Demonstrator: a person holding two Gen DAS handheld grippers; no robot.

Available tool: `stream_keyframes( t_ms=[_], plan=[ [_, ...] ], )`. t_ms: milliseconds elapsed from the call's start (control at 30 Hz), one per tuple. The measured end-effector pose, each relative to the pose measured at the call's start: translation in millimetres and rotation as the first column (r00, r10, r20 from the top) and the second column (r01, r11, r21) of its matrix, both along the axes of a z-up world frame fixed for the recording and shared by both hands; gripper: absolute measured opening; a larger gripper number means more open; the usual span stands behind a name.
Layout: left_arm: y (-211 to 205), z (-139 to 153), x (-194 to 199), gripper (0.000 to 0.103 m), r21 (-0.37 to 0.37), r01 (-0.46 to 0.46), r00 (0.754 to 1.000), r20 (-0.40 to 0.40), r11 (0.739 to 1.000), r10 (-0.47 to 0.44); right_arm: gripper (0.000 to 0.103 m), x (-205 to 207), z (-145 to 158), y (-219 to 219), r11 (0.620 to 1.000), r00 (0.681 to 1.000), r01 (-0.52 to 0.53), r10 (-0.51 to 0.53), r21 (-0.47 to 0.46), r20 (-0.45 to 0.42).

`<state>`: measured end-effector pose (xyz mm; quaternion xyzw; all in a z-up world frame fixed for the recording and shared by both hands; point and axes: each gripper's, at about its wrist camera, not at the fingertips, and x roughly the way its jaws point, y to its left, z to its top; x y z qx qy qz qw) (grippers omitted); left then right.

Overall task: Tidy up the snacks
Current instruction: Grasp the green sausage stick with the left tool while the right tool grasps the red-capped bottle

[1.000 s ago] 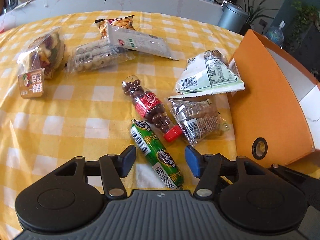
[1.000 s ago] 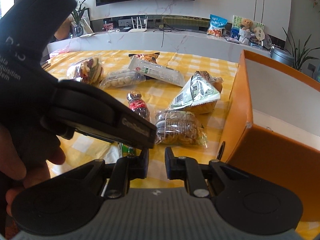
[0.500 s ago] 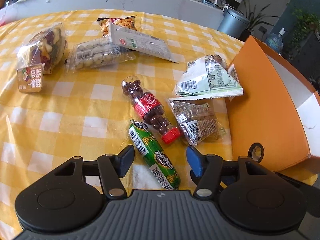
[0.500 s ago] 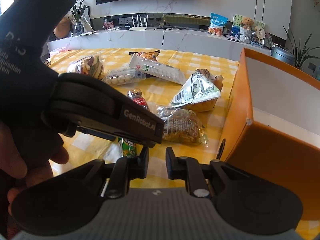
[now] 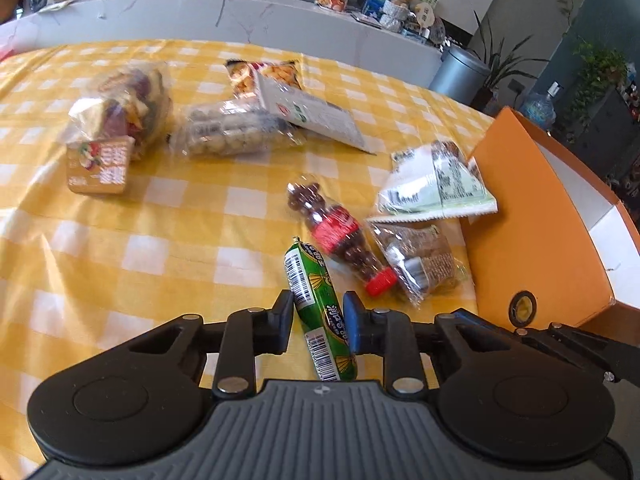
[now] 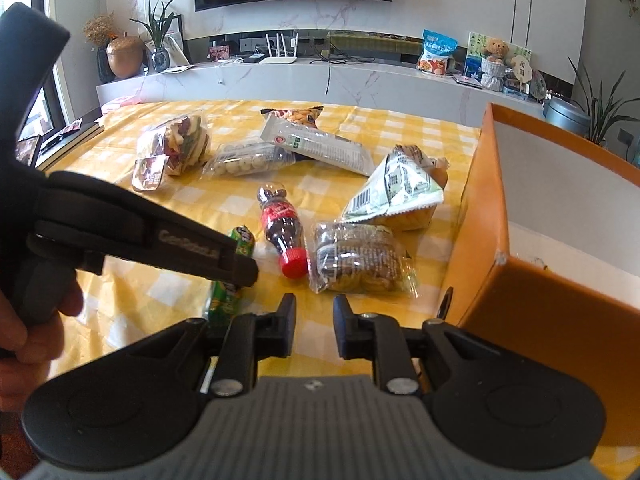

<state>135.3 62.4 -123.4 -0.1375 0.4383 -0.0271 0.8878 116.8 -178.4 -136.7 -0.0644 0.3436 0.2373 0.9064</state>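
L wrist view: left gripper [image 5: 318, 322] pinches green sausage stick [image 5: 316, 300] on yellow check cloth [image 5: 120, 248], just beside candy bottle [image 5: 340, 236]. R wrist view: right gripper [image 6: 314, 322] empty, fingers slightly apart, near orange box [image 6: 480, 216].
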Motion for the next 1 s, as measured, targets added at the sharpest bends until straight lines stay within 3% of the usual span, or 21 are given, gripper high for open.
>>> stream_keyframes(
  t_ms=[233,400,867,1000],
  plan=[
    [21.6,6.7,5.0,0.029,0.046,-0.019,1.000,0.016,0.999,0.018,0.018,17.9,10.8,18.5,0.998,0.998,-0.055,0.055,0.011,0.044],
    [28.5,3.8,6.6,0.029,0.057,-0.009,1.000,0.001,0.998,0.009,0.025,31.3,14.2,38.1,0.995,0.993,-0.095,0.096,-0.007,0.065],
    [37.3,0.5,4.0,0.025,0.033,0.014,1.000,-0.022,0.999,-0.013,0.030,66.8,-6.5,60.5,0.991,0.992,-0.126,0.127,-0.048,0.003],
    [39.4,0.6,3.1,0.033,0.025,-0.007,0.999,-0.041,1.000,0.008,0.033,72.7,-10.1,62.1,0.992,0.993,-0.118,0.117,-0.043,-0.021]
  ],
)
